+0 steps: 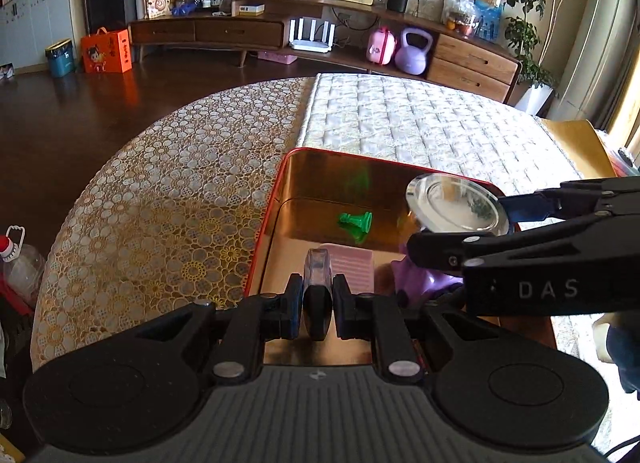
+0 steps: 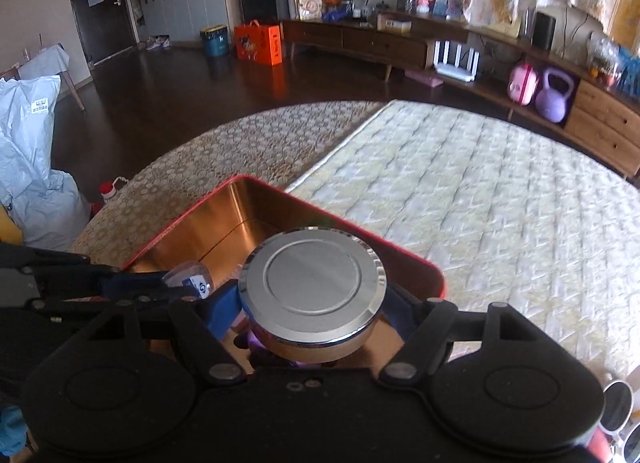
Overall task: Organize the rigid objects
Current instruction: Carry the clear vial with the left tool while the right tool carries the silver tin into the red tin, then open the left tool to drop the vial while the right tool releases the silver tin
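Observation:
A red tin box (image 1: 280, 175) with a gold inside sits on the table. In it lie a green toy piece (image 1: 356, 223), a pink ridged block (image 1: 352, 267) and a purple object (image 1: 420, 279). My left gripper (image 1: 318, 303) is shut on a small clear bottle with a black cap (image 1: 317, 287), held over the box's near end. My right gripper (image 2: 316, 303) is shut on a round silver tin (image 2: 316, 287), held over the box (image 2: 420, 263); it shows from the side in the left wrist view (image 1: 456, 205). The bottle (image 2: 192, 279) shows at the left of the right wrist view.
The table carries a gold lace cloth (image 1: 160, 203) and a white quilted mat (image 1: 420, 127). Sunglasses (image 2: 624, 419) lie at the table's near right. A plastic bottle (image 1: 20, 263) stands on the floor at the left. A long wooden cabinet (image 1: 240, 31) lines the far wall.

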Tool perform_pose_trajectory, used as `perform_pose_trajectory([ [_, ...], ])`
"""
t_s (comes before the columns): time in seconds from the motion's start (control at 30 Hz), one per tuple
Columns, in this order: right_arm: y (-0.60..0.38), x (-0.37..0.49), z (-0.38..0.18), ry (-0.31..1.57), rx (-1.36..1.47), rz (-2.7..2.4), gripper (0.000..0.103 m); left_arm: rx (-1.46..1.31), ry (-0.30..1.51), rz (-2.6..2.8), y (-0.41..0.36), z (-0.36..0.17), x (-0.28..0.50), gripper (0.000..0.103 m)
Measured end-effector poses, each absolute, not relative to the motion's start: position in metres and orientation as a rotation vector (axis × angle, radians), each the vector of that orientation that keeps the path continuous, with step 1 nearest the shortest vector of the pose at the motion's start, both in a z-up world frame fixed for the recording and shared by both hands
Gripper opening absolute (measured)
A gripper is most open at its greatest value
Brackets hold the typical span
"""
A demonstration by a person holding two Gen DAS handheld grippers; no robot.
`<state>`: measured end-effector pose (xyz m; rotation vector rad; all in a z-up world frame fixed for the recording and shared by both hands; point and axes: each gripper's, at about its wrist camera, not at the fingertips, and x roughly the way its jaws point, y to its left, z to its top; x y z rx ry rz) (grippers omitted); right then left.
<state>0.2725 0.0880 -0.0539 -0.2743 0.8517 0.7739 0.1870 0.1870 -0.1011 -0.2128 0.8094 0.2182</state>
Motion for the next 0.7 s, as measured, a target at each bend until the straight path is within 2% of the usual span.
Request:
perform_pose_trajectory([
  [0.7, 0.089, 0.278, -0.06, 0.908, -0.23, 0.725, 0.076, -0.112, 0.833, 0.2, 0.173, -0.109, 0.191, 0.015],
])
